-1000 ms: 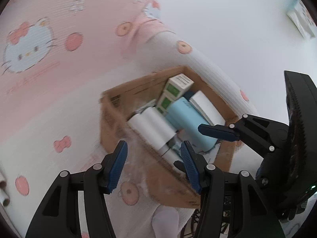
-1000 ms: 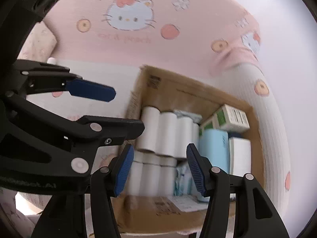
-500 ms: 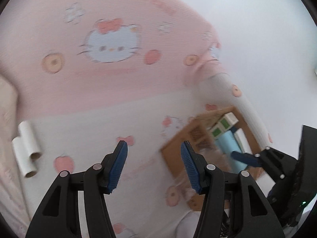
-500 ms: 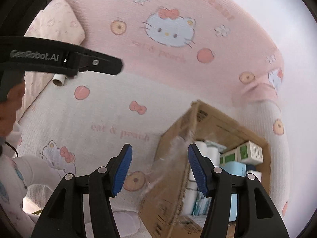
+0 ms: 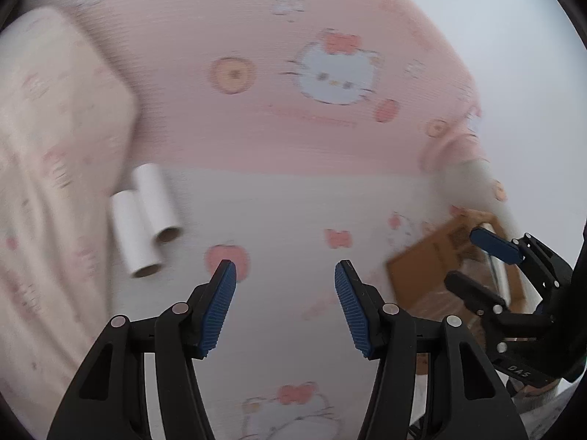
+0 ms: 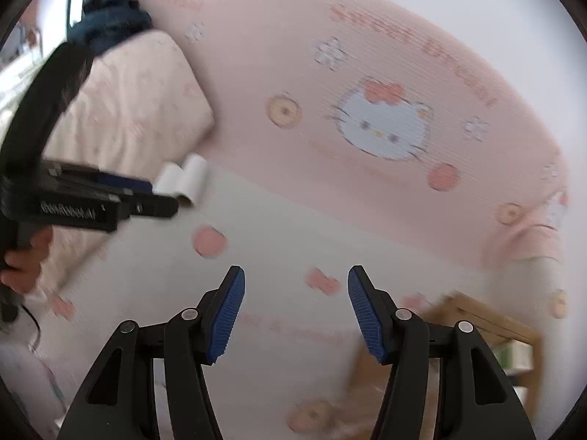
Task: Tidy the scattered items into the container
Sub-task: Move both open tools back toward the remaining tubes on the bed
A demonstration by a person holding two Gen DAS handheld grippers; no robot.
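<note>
Two white paper rolls (image 5: 145, 216) lie side by side on the bedsheet (image 5: 279, 220), left-centre of the left wrist view, long axes running diagonally. Left gripper (image 5: 284, 302), released and empty, is nearer. Right gripper (image 6: 295, 311) gapes empty. Cardboard box (image 5: 440, 260) sits at right edge.

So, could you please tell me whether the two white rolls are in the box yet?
Not yet: both white rolls lie side by side on the bedsheet, far from the cardboard box.

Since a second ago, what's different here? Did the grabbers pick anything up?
Both views swung away from the cardboard box toward the two paper rolls on the bedspread. The left gripper and right gripper took hold of nothing; the right one's jaws widened. Rolls and box stayed put.
</note>
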